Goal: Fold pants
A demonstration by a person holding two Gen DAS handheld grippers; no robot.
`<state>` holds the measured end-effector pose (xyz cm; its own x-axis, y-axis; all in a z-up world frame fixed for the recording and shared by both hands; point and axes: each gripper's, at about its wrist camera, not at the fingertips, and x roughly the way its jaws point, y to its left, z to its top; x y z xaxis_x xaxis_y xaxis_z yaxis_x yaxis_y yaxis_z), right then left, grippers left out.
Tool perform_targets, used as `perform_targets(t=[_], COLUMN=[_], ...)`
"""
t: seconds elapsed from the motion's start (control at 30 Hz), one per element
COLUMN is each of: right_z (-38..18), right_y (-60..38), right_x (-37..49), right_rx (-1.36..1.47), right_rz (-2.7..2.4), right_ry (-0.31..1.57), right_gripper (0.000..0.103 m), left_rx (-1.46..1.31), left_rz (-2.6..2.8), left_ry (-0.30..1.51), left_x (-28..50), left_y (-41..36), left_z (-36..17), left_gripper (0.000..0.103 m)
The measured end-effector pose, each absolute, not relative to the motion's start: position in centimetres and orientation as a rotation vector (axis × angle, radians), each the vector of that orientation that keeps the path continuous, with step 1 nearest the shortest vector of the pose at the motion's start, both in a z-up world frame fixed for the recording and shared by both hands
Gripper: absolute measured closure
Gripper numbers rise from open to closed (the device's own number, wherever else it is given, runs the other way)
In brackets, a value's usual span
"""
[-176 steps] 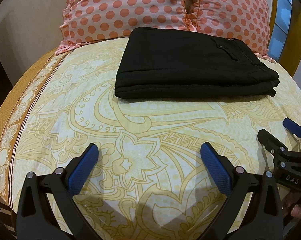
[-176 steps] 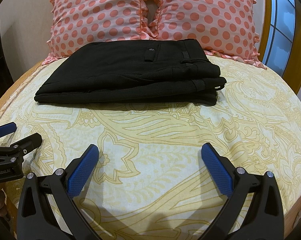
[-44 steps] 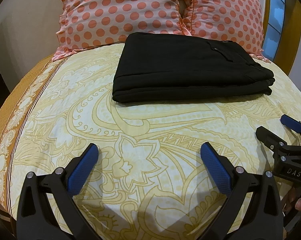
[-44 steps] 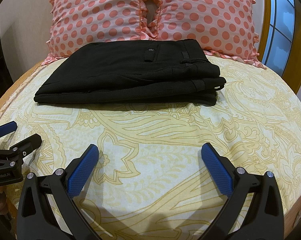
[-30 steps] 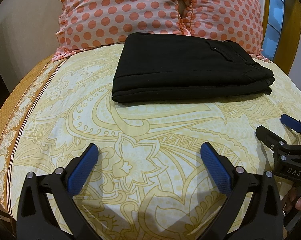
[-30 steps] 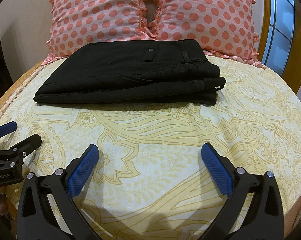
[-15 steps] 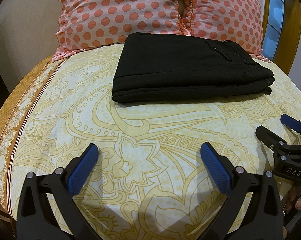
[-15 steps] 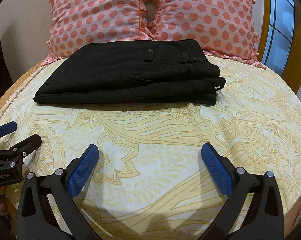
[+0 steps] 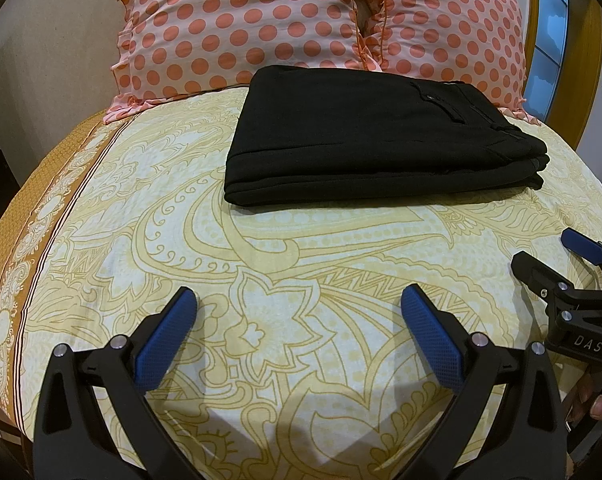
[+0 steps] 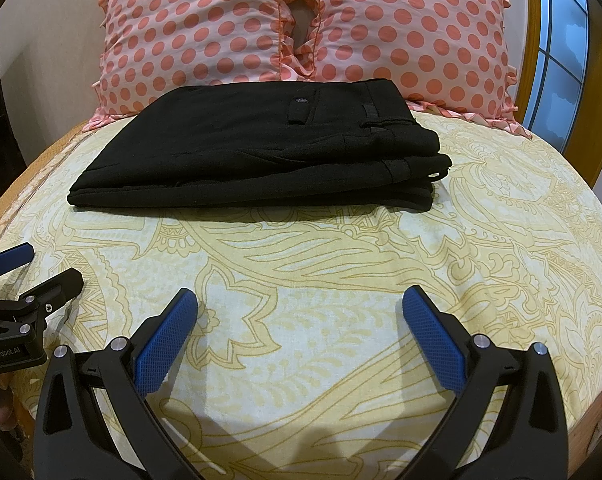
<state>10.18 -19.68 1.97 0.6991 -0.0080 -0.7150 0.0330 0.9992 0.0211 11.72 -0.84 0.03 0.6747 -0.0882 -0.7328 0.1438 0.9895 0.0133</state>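
Observation:
Black pants (image 9: 373, 136) lie folded into a flat rectangle at the far side of the bed, waistband end to the right; they also show in the right wrist view (image 10: 269, 144). My left gripper (image 9: 299, 316) is open and empty, low over the sheet well in front of the pants. My right gripper (image 10: 301, 316) is open and empty, also in front of the pants. Each gripper shows at the edge of the other's view: the right one (image 9: 553, 252) and the left one (image 10: 41, 268).
The bed has a yellow patterned sheet (image 9: 285, 264) with an orange border on the left (image 9: 25, 216). Two pink polka-dot pillows (image 10: 301, 20) stand behind the pants. A wooden headboard and a window (image 10: 561, 40) are at the right.

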Motion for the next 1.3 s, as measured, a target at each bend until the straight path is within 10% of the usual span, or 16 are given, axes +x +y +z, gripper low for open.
perform_targets(t=[1.3], right_z=[1.98], right_y=[-19.72], right_x=[10.24], right_rx=[0.033], right_rz=[-0.022], right_ry=[0.796], right_gripper=[0.001], left_rx=[0.076], left_rz=[-0.143], left_ry=[0.829], left_x=[12.05], left_y=[-0.95], left_z=[0.12], left_gripper=[0.002])
